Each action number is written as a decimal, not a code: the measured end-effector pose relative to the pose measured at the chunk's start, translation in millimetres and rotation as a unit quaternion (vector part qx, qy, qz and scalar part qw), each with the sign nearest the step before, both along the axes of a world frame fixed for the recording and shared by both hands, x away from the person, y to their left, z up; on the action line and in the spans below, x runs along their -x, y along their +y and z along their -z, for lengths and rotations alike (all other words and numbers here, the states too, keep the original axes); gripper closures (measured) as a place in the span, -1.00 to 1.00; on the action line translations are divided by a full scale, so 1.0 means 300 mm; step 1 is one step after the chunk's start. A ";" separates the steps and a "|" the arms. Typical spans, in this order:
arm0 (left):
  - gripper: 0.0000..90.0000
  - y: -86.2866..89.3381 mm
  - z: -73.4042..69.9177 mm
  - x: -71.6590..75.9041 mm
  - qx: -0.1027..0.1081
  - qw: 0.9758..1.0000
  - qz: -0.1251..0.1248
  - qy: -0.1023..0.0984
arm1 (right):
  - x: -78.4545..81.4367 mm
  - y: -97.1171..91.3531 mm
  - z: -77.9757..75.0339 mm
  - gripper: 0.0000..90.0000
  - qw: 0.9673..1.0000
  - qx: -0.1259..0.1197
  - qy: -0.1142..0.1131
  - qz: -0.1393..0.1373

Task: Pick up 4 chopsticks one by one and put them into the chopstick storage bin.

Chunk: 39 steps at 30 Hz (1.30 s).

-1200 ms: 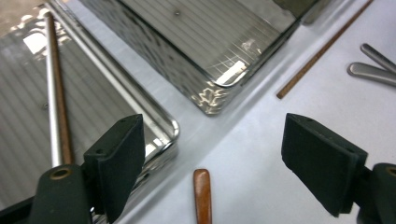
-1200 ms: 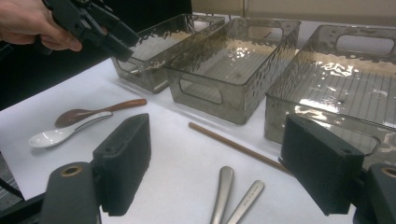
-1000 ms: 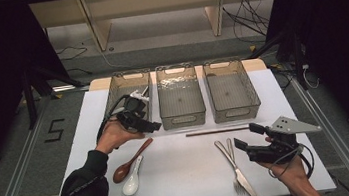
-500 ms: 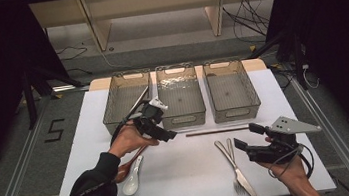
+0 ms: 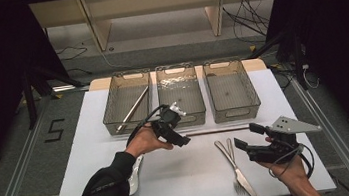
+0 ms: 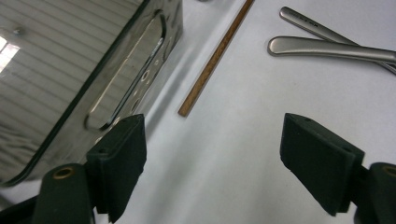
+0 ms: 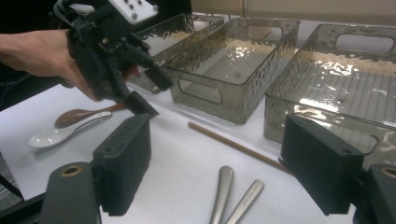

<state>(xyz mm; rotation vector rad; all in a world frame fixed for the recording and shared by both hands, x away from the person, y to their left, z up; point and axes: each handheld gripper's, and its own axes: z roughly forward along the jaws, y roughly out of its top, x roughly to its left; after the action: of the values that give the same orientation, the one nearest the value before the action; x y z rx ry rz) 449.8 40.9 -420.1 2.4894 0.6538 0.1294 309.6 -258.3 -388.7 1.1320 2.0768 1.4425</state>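
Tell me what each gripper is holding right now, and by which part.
Nothing is held. The left gripper hovers open near the end of the wooden chopstick on the table; the right gripper is open above the cutlery handles.

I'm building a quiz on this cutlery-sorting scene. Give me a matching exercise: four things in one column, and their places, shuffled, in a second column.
Things:
1. chopstick on the table
2. chopstick in a bin
3. white spoon
4. knife

Places:
A. inside the left bin
B. near the right gripper, beside the fork
C. in front of the middle bin, ahead of the left gripper
D. beside the left forearm, at the table's near left

Pairs: 1-C, 2-A, 3-D, 4-B
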 end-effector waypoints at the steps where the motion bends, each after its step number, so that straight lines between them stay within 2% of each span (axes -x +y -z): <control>1: -0.48 -0.009 0.005 -0.002 0.000 1.000 -0.001 0.001 | 0.000 0.000 0.000 -0.44 1.000 0.000 0.000 0.000; 9: -0.39 -0.071 0.044 -0.035 -0.017 1.000 0.008 0.019 | 0.000 -0.001 0.000 -0.44 1.000 0.000 -0.001 0.000; 15: -0.28 -0.109 0.072 -0.056 -0.031 0.999 0.010 0.022 | 0.000 -0.001 0.000 -0.44 1.000 0.000 -0.001 -0.001; 19: -0.12 -0.122 0.084 -0.066 -0.035 0.999 0.015 0.027 | 0.000 -0.001 0.000 -0.44 1.000 -0.001 -0.002 -0.001; 20: -0.09 -0.125 0.087 -0.069 -0.042 0.999 0.016 0.027 | 0.000 -0.001 0.000 -0.44 1.000 -0.002 -0.001 -0.001; 25: -0.01 -0.131 0.097 -0.090 -0.042 0.999 0.008 0.031 | 0.000 -0.002 0.000 -0.44 1.000 -0.002 -0.001 -0.001; 33: 0.09 -0.147 0.127 -0.114 -0.049 0.998 0.006 0.042 | 0.000 -0.002 0.000 -0.44 1.000 -0.002 -0.001 0.000; 39: 0.17 -0.156 0.138 -0.120 -0.052 0.998 0.007 0.042 | 0.000 -0.003 0.000 -0.44 1.000 -0.002 -0.002 0.000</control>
<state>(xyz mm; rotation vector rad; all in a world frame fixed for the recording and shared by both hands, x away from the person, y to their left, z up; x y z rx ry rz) 485.7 -6.0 -461.4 2.6114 0.6802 0.0557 309.6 -259.3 -388.7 1.1293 2.0725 1.4498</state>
